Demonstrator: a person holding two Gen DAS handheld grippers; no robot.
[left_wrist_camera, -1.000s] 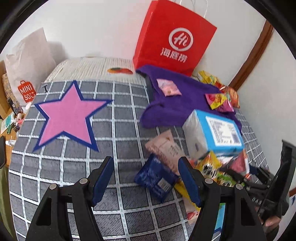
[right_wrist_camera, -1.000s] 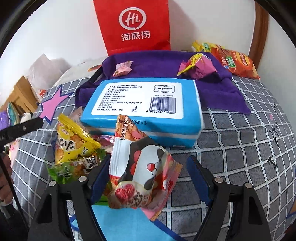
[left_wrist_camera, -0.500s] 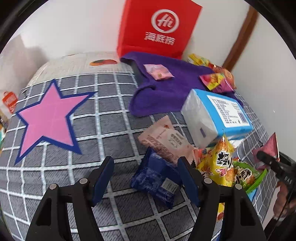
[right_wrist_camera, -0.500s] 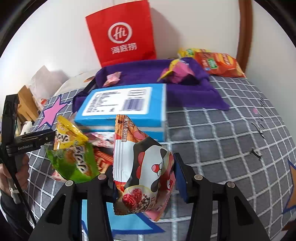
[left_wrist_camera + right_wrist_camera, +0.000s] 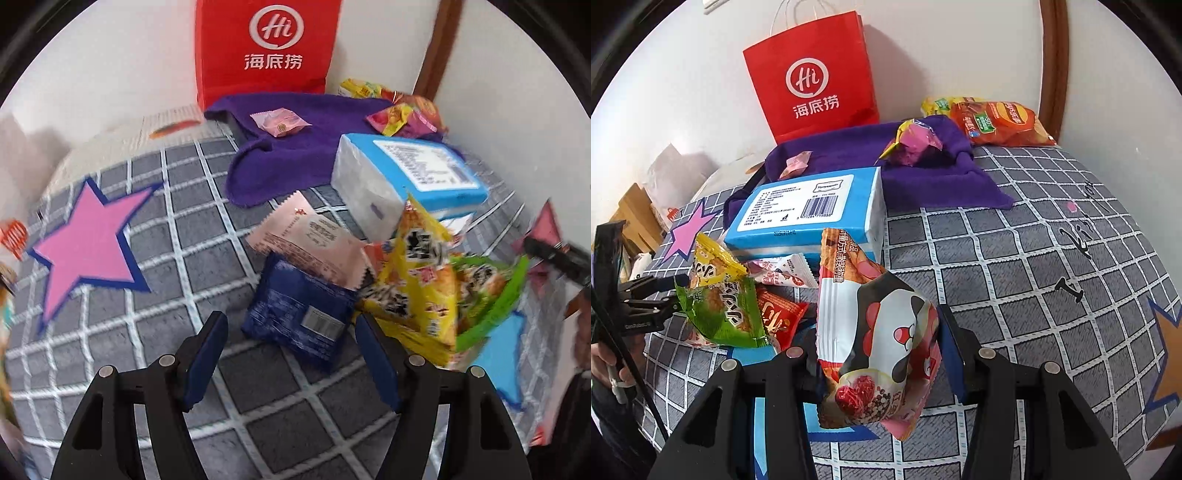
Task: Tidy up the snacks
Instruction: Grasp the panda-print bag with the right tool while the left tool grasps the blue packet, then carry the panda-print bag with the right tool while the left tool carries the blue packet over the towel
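Snack packets lie heaped on a grey checked bedspread. My left gripper is open and points down at a dark blue packet, which lies flat just beyond and between its fingertips, untouched by the pads. A pale pink packet overlaps its far edge. Beside them to the right are a yellow packet and a green packet. My right gripper is shut on a panda-print snack packet, held upright above the bedspread; the packet hides its left pad.
A blue tissue pack lies behind the heap. Behind that, a purple cloth carries two small packets. A red paper bag leans on the wall, with an orange crisp bag to its right. A person's hand shows at left.
The right jaws closed on the panda-print packet and carried it off to the right. The left gripper rolled and sank closer to the dark blue packet.
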